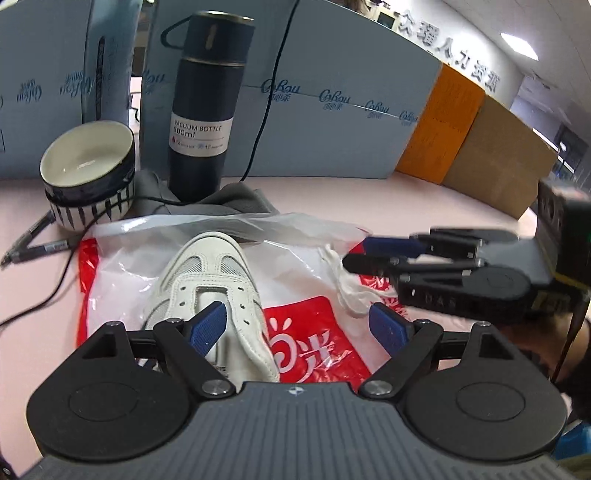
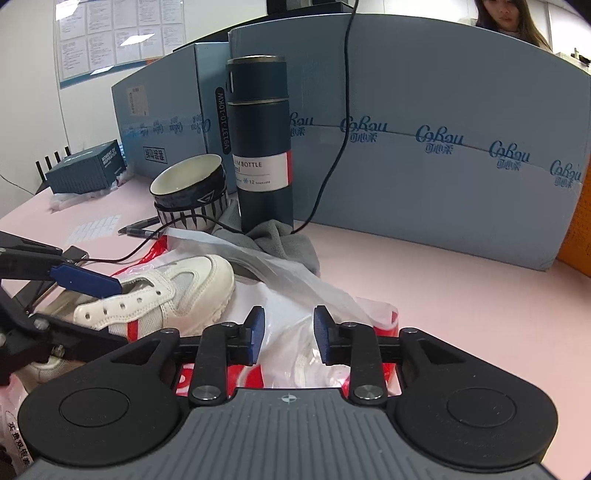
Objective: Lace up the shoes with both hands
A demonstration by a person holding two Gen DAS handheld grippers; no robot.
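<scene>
- Jaws of my left gripper (image 1: 297, 325) stand wide apart over the white shoe (image 1: 210, 291), empty; its eyelets show no lace, which lies loose (image 1: 349, 282) on the plastic bag (image 1: 122, 251) beside.
- Right wrist view: my right gripper (image 2: 288, 338) is parted, empty, above the lace. I judge picking up a lace end is what's called for.

Pink tabletop (image 2: 461, 295) underfoot of everything. Blue printed cartons (image 2: 424, 147) walling the far edge from ten to two o'clock. Orange panel (image 1: 443, 122) and brown cardboard box (image 1: 506, 162) at two o'clock. White wall with pinned papers (image 2: 118, 33) at eleven. Ceiling light (image 1: 519, 44) at one o'clock.
</scene>
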